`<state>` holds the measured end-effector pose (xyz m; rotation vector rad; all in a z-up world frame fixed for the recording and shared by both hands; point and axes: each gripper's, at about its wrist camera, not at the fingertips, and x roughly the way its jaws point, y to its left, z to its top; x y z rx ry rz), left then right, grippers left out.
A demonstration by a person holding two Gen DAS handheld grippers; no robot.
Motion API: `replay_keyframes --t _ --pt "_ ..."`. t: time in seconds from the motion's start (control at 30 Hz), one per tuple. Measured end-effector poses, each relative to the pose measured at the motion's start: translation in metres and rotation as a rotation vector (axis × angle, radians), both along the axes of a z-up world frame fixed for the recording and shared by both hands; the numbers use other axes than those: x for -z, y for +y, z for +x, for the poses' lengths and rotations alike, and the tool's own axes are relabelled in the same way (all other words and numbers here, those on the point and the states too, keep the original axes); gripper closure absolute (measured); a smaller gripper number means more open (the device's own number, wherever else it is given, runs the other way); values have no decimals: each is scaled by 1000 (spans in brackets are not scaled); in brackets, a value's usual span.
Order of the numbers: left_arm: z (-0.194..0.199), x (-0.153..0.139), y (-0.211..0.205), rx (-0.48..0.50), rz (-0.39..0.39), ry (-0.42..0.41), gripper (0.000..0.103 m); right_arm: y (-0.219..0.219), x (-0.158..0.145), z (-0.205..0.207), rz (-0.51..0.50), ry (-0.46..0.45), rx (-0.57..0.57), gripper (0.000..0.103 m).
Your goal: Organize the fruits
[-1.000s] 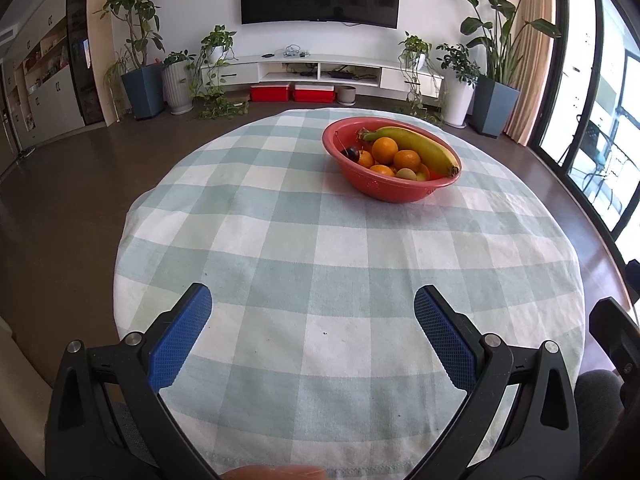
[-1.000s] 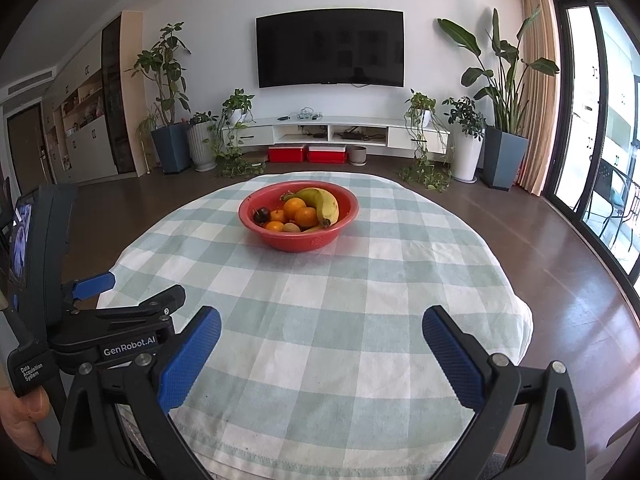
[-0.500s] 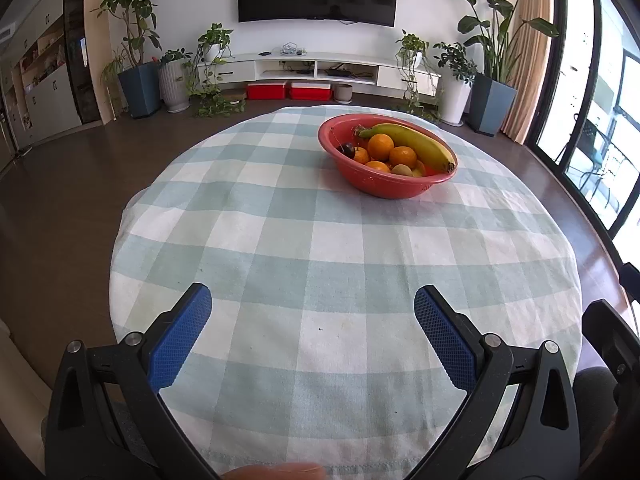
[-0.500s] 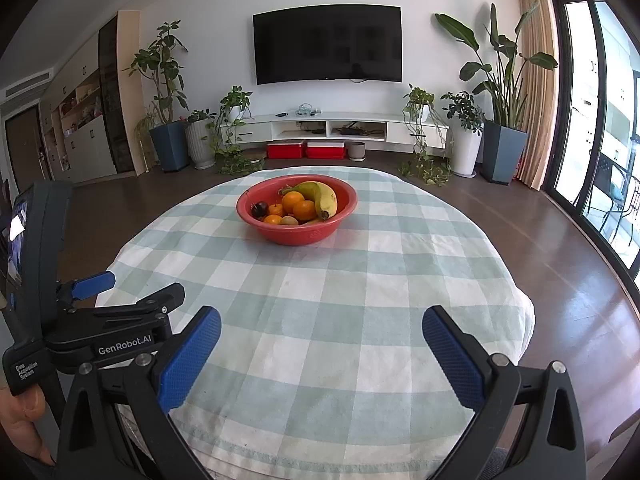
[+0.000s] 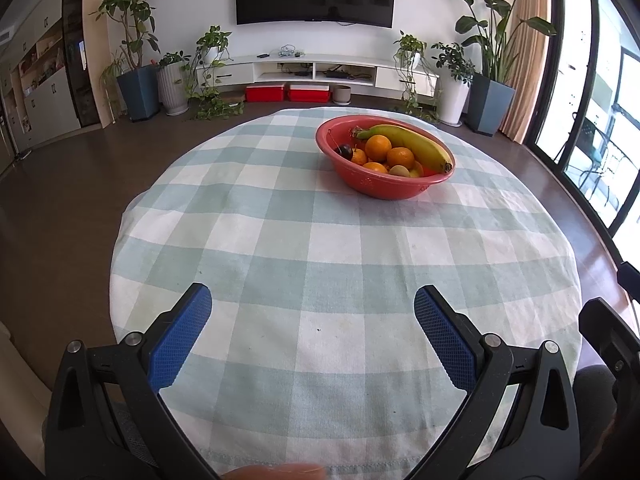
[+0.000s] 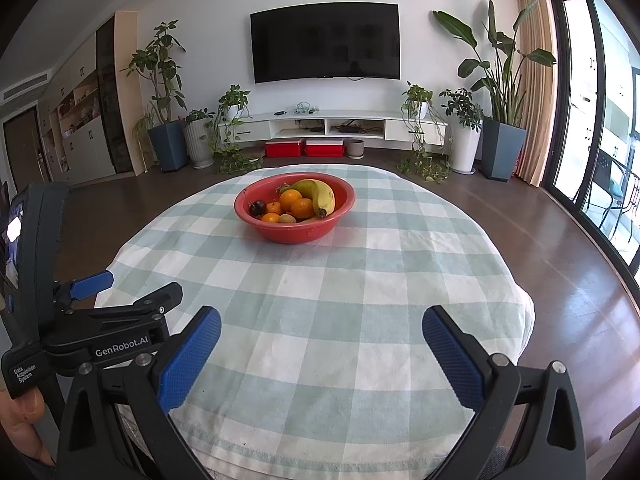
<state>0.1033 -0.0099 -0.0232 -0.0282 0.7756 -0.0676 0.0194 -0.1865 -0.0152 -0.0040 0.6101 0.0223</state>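
Fruits are all piled in one red bowl (image 5: 384, 184), which sits on the far part of a round table, well apart from both grippers. Nearest the cameras, the left gripper (image 5: 313, 312) hovers over the table's near edge with its blue-padded fingers spread wide and nothing between them; the right gripper (image 6: 322, 330) is likewise wide open and empty, with the left tool's black body visible at its 9 o'clock. Beneath them stretches a green-and-white checked tablecloth (image 6: 320, 300), bare across its near and middle parts. Further on, the bowl lies at about 1 o'clock in the left wrist view and at 12 o'clock in the right wrist view. Inside it a banana (image 6: 322, 196) lies along the right side, several oranges (image 6: 298, 203) cluster in the middle, and a dark round fruit (image 6: 257, 207) sits at the left, by the rim. Beyond the table are a dark wooden floor, potted plants, a low white media shelf and a wall-mounted television (image 6: 325, 42).
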Motion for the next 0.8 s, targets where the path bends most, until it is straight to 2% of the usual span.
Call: replay_keyframes --t 0.8 --pt "-2 0 -1 3 3 -3 0 -1 -1 0 2 4 0 0"
